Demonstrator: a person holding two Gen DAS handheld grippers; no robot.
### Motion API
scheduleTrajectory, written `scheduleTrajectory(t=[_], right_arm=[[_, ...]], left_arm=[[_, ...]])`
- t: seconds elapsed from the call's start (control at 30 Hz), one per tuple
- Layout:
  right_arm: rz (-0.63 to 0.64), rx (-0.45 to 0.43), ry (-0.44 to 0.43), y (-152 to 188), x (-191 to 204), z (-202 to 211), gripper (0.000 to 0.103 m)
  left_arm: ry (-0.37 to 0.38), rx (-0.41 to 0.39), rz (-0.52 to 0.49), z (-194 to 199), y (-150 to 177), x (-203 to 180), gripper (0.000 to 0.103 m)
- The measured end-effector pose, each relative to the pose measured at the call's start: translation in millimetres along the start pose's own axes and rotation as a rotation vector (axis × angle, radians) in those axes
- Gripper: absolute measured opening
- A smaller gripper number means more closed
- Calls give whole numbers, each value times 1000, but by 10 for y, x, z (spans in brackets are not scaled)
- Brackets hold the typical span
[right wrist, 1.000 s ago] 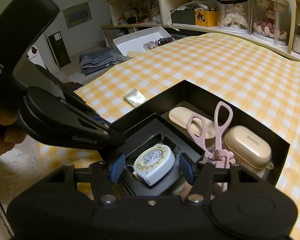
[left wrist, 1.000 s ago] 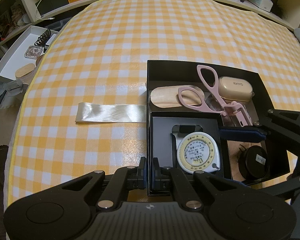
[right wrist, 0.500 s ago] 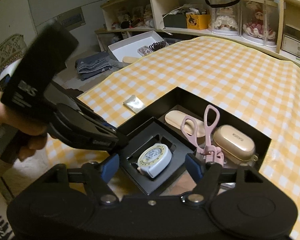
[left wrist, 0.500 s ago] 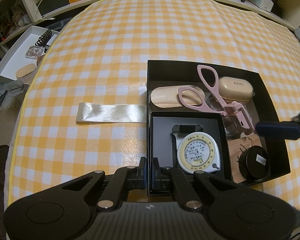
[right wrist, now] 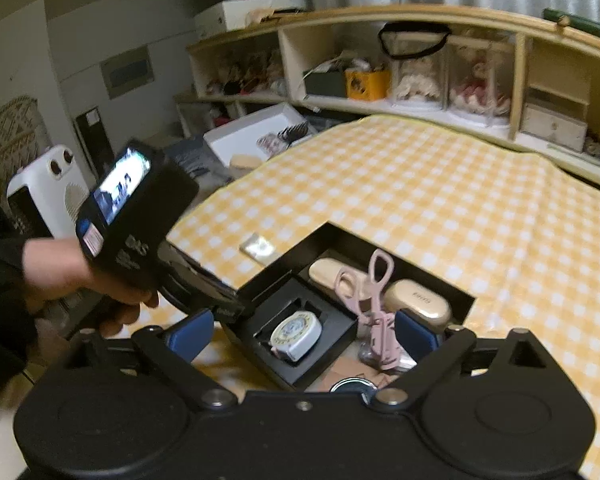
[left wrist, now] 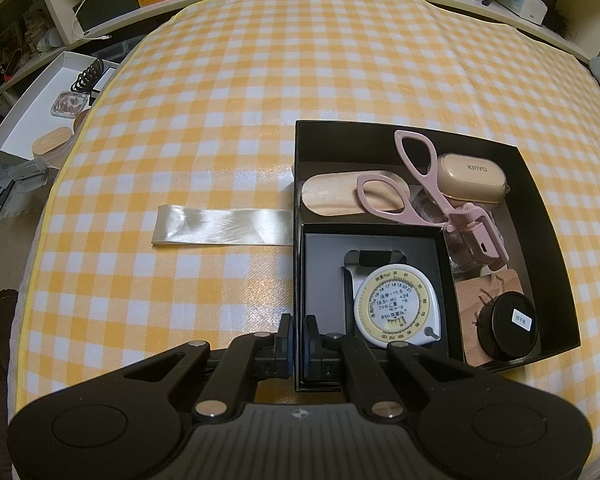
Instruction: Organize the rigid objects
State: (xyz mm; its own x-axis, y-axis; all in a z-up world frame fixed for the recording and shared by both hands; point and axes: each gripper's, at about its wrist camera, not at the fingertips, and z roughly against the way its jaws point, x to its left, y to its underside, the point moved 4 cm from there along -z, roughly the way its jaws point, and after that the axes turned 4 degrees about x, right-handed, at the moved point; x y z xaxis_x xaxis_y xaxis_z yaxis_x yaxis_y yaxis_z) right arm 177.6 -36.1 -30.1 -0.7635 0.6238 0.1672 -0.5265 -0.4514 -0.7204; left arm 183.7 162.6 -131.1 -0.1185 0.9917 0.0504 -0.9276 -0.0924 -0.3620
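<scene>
While your left gripper keeps its jaws closed on the near-left wall of the black box, hold that pinch steady, so the box does not slide on the checked cloth. Your right gripper has just been opening its jaws; they stand wide now, with nothing pressed between them, above the near side of the box.

Inside the box, the tape measure lies in the small inner tray at the near-left corner. The pink eyelash curler leans across the middle, the beige case sits at the far right, the wooden oval lid at the far left, and the black round jar at the near right.

I judge that the placing is finished, so lift the right hand away without catching the curler handles.

Some clear thing under the curler is hard to make out. What the ribbon strip, left of the box, is attached to stays hidden. The white box far to the left is partly cut off.
</scene>
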Motion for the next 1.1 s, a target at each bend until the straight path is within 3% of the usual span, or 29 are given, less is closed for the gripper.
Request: scheduleTrajectory(t=[0.37,0.47,0.5,0.53,0.73,0.9,1.1], right_arm=[[-80,-97,98,184,-135,466,103],[-105,-123,122,256,-174,583,103],[-113,-128,129,282,-189,614,103],[-121,-130,135,305,-203,636,103],[-155,-137,171,397,-286,722,103],[-176,-151,203,415,-333,815,103],[-207,-168,231,516,-348,975,103]], left_arm=[[-1,-2,1,2,3,2,5],[-4,-12,4,39,-4,-1,17],[-5,-27,8,91,-18,-4,29],[3,-48,14,154,-26,-10,41],[45,-219,34,673,20,-105,74],[54,-332,70,1100,133,-185,86],[28,-434,60,1567,393,-430,95]])
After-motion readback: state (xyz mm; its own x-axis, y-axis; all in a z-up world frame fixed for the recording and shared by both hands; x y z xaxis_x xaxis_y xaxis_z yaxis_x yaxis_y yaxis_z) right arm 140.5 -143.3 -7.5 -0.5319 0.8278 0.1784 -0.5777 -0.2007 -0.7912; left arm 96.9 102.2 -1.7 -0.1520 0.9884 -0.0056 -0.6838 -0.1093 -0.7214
